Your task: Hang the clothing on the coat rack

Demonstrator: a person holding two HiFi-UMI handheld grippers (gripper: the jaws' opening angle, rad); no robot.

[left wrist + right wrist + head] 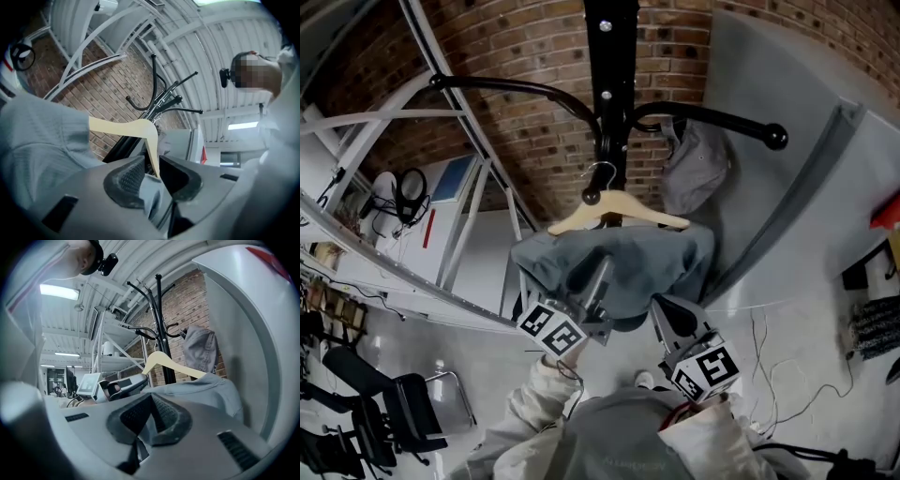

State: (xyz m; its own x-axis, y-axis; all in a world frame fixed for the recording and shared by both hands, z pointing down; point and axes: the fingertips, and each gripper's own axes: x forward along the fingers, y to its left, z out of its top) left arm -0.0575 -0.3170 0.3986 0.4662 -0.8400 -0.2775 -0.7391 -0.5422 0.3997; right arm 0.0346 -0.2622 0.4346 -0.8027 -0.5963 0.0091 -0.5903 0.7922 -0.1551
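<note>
**Garment on its hanger held up at the coat rack, hook not yet clearly seated**

The blue-grey garment (pixel 628 267) is draped over a wooden hanger (pixel 623 214). It is held just in front of the black pole of the coat rack (pixel 609 56), below the curved upper arms. The load is carried from underneath by both grippers, so the hanger's metal hook (pixel 602 172) is left free at the top to be caught on the rack.

The left gripper (pixel 151 171) is closed narrowly. In its own view, one arm of the hanger runs down between the jaws together with a fold of cloth. Wood and fabric are thus pinched as one, which lets the hanger itself be steered.

The right gripper (pixel 151 420) is closed on a fold of the garment alone, at the opposite side. This grip appears intended to level the load and stop the cloth sliding off the hanger.

The hook is seen close to a knobbed peg (pixel 591 197) beside the pole. Whether it rests on that peg cannot be settled from the head view, and the hang is judged unfinished. A grey item (pixel 698 169) is already hung on the right-hand arm, which probably explains why the near side of the pole is used.
</note>
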